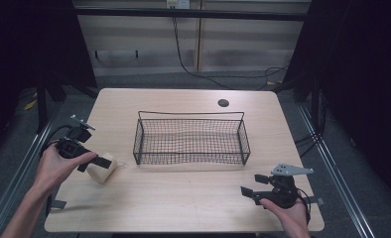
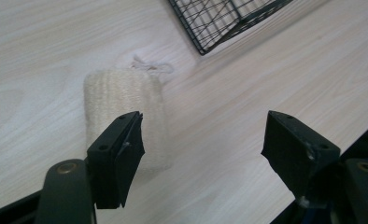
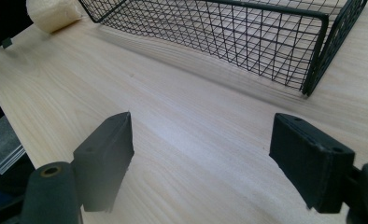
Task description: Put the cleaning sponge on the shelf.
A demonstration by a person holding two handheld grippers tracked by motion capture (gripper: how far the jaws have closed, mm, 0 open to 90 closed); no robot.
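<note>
Left gripper (image 2: pixel 203 140): jaws apart, hovering at the cream woven pouch (image 2: pixel 126 109) (drawstring end toward basket), lower left of the high view. Right gripper (image 3: pixel 201 154): jaws apart, idle, lower right. Wire basket (image 1: pixel 191 159): centre of table (image 1: pixel 183 203), nothing inside. Nothing grasped yet; any placing remains.

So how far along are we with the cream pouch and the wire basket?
Nothing looks done: the wire basket holds nothing. In hand: the left hand-held gripper hangs open beside the cream pouch, which lies on the table, ungripped. The right hand-held gripper waits open. Left, presumably: grasp, lift, drop in.
</note>
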